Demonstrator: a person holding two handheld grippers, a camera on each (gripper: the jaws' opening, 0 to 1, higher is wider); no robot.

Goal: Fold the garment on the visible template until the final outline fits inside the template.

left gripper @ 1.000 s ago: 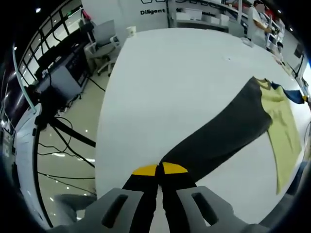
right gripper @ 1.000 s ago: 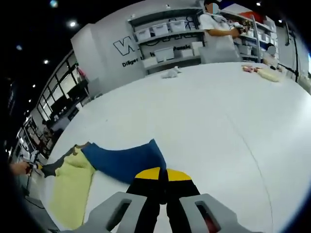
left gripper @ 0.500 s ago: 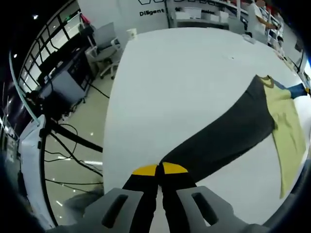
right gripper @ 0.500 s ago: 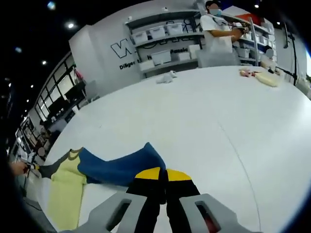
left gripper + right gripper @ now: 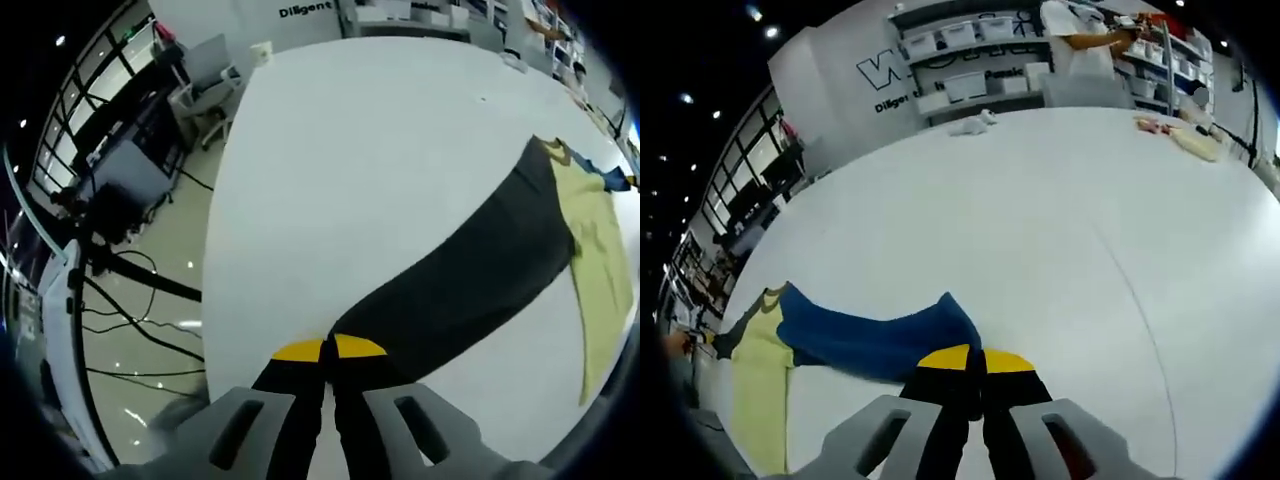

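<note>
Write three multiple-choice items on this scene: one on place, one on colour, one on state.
1. Where does the shirt lie?
A. on the white table
B. on the floor
C. on a chair

2. What colour is the sleeve in the right claw?
A. red
B. blue
C. white

3. How is the left claw?
A. wide open
B. shut on the dark grey sleeve
C. holding a box

Answers: 1 A, cloth spreads over the tabletop; 2 B, blue fabric runs to its tips; 3 B, its tips meet on grey fabric.
</note>
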